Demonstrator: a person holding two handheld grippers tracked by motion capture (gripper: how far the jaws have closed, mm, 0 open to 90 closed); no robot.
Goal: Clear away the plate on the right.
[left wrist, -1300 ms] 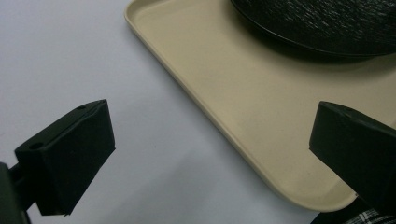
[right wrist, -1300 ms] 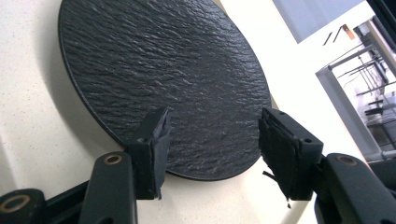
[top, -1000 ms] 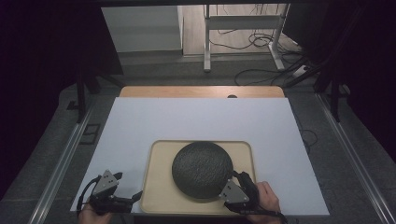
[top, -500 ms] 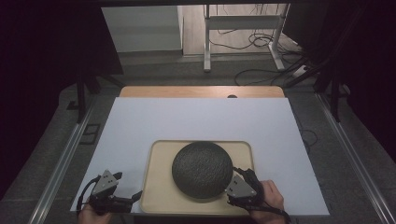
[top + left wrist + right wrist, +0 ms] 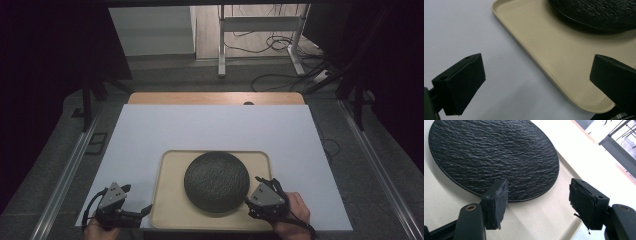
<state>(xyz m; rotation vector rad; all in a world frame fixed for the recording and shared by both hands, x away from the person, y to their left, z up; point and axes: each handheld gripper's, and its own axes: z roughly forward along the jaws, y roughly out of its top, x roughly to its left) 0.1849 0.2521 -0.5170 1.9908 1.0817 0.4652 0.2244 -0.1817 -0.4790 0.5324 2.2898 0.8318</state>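
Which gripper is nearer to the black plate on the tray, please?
Right. The right gripper sits at the black plate's right edge, jaws open beside it; the left gripper waits off the tray's left side.

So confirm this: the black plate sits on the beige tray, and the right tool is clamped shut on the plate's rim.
Not quite. The black plate does sit on the beige tray, but the right tool is not clamped on it. The right gripper view shows its jaws spread apart and just opened further, with nothing pressed between them, near the plate's rim.
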